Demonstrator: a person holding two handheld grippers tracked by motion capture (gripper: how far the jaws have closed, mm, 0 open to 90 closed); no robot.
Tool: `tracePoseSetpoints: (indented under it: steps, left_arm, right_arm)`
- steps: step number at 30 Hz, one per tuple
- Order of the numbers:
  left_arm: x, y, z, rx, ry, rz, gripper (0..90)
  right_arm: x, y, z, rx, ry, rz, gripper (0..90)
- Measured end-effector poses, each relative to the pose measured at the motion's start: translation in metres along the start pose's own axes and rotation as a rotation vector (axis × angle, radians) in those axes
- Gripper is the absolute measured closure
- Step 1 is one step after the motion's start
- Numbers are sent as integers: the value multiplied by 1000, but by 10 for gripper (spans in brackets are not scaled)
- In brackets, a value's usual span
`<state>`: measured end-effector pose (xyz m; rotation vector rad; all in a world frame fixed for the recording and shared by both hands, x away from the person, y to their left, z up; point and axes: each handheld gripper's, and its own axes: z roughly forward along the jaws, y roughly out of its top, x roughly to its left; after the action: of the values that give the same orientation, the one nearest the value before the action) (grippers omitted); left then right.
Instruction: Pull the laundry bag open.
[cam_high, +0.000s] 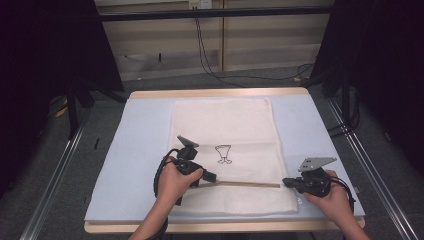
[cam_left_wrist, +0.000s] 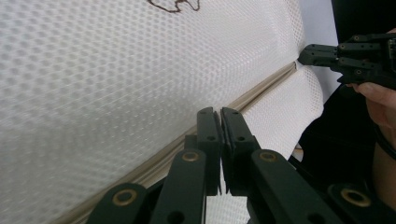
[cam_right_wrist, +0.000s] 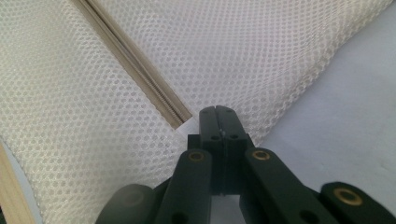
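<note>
A white mesh bag (cam_high: 225, 125) lies flat on the table, with a small dark print (cam_high: 223, 153) at its middle and a tan zipper (cam_high: 250, 184) running across near its front edge. My left gripper (cam_high: 212, 177) is shut, its tips resting on the zipper's left part (cam_left_wrist: 261, 88); whether they pinch a pull is hidden. In the left gripper view its jaws (cam_left_wrist: 219, 112) meet over the zipper line. My right gripper (cam_high: 286, 182) is shut on the mesh bag (cam_right_wrist: 257, 46) at the zipper's right end (cam_right_wrist: 135, 65), and its closed tips (cam_right_wrist: 217, 109) sit just past that end.
The bag lies on a pale blue mat (cam_high: 140, 150) over a wooden table (cam_high: 220, 93). Metal rails run along both sides on the floor, and cables hang at the back wall. Bare mat (cam_right_wrist: 350, 116) lies beside the bag's right edge.
</note>
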<state>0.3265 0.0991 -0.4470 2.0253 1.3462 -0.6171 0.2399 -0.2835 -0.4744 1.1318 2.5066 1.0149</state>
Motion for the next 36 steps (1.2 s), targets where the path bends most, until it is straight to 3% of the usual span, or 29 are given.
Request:
tracePoseSetpoints:
  steps: [19, 23, 28, 32, 36]
  left_arm:
    - [24, -15, -32, -49, 11, -41, 872]
    - [28, -18, -34, -44, 15, -31, 872]
    - [38, -23, -42, -69, 18, -55, 872]
    - [45, -27, -47, -78, -2, -82, 872]
    - [49, -30, -51, -86, -10, -78, 872]
  right_arm:
    - [-1, -1, 0, -6, 3, -2, 900]
    - [-2, -2, 0, -11, 9, 3, 900]
    - [-2, -2, 0, -15, 14, 3, 900]
    - [-2, -2, 0, -15, 15, 3, 900]
    - [-1, -1, 0, -13, 6, 2, 900]
